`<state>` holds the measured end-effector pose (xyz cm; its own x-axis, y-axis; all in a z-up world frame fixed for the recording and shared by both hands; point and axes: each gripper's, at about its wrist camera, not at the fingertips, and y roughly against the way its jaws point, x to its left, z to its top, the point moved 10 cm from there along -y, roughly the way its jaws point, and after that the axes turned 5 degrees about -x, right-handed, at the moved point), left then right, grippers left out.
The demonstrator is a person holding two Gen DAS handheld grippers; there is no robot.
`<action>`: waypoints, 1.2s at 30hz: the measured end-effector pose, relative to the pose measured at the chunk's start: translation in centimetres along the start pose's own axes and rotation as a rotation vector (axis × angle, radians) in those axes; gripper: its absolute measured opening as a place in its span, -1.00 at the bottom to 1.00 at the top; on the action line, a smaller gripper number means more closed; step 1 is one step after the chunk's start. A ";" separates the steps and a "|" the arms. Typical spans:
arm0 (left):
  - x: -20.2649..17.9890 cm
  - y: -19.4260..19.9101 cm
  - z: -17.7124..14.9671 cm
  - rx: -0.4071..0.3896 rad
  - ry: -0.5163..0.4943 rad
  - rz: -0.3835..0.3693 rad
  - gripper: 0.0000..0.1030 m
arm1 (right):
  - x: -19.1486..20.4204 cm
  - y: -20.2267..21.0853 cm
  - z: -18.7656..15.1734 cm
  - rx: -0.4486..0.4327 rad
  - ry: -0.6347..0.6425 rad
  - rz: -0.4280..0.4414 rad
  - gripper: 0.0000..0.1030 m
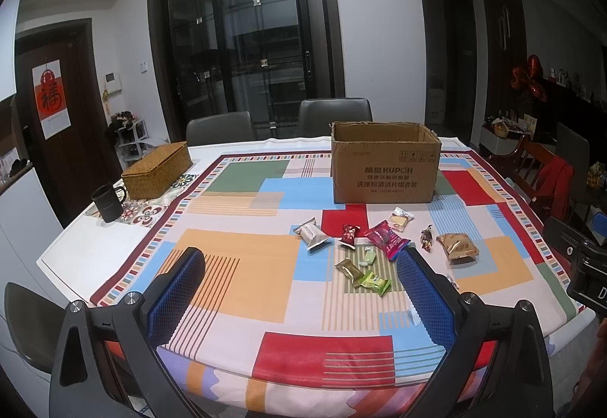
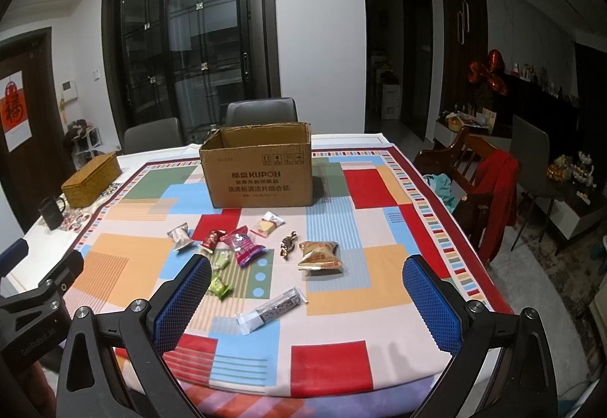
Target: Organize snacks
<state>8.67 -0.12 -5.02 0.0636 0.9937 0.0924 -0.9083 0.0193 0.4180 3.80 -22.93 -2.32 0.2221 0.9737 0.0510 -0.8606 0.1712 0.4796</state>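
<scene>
Both your grippers hover spread and empty over the near edge of the table, snacks scattered ahead of them.

At your far left a dark mug (image 1: 108, 203) stands beside a woven basket (image 1: 156, 170); your left gripper (image 1: 301, 294) has its blue-padded jaws wide apart, holding nothing; ahead on the patterned tablecloth (image 1: 235, 277) lie a silver packet (image 1: 311, 234), a dark red candy (image 1: 349, 235), a magenta packet (image 1: 387, 239), two green sweets (image 1: 375, 282) and a tan snack bag (image 1: 457, 246); behind them stands the open cardboard box (image 1: 385, 167), well apart from the snacks; your right gripper (image 2: 306, 298) is equally spread, with a long clear-wrapped bar (image 2: 272, 310) lying on the cloth between its fingers; a red garment (image 2: 495, 190) hangs on a wooden chair at the right.
</scene>
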 end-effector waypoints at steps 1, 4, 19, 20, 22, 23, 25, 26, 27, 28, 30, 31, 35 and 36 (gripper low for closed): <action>0.0 0.0 0.0 -0.001 -0.002 0.000 1.00 | 0.1 0.0 0.0 0.000 0.000 0.000 0.99; -0.1 0.6 -0.2 -0.001 -0.001 0.000 1.00 | -0.2 0.0 0.1 -0.001 -0.001 -0.002 0.99; -0.2 0.8 -0.2 0.001 -0.001 0.000 1.00 | -0.5 -0.2 0.0 -0.002 0.000 -0.002 0.99; -0.2 0.7 -0.1 -0.001 -0.001 0.000 1.00 | -0.5 -0.2 0.0 -0.003 0.001 -0.002 0.99; -0.2 0.7 -0.2 -0.001 -0.001 0.001 1.00 | -0.5 -0.2 0.0 -0.003 0.001 -0.002 0.99; -0.2 0.7 -0.2 0.000 -0.002 0.001 1.00 | -0.5 -0.2 0.0 -0.004 0.001 -0.002 0.99; -0.3 0.9 -0.1 0.001 -0.001 0.001 1.00 | -0.5 -0.2 0.0 -0.004 0.002 -0.002 0.99; -0.4 0.9 0.1 0.000 -0.001 0.001 1.00 | -0.5 -0.2 0.0 -0.003 0.002 -0.003 0.99; -0.4 1.0 0.1 0.000 -0.002 0.000 1.00 | -0.5 -0.2 0.0 -0.003 0.002 -0.003 0.99; -0.4 0.9 0.1 0.000 -0.002 0.000 1.00 | -0.5 -0.2 0.0 -0.003 0.001 -0.003 0.99; -0.5 1.1 0.1 0.000 -0.001 0.000 1.00 | -0.4 -0.2 0.0 -0.001 0.001 -0.004 0.99; -0.5 1.1 0.1 0.000 -0.002 0.000 1.00 | -0.5 -0.2 -0.1 0.000 0.000 -0.003 0.99; -0.5 1.1 0.0 0.002 -0.002 0.001 1.00 | -0.4 -0.2 -0.1 -0.001 0.001 -0.004 0.99; -0.5 1.2 0.0 0.002 -0.001 0.000 1.00 | -0.4 -0.2 -0.1 -0.001 0.001 -0.003 0.99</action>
<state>7.59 -0.56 -4.54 0.0636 0.9936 0.0935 -0.9076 0.0186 0.4194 3.87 -23.35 -2.50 0.2244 0.9733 0.0483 -0.8603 0.1746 0.4789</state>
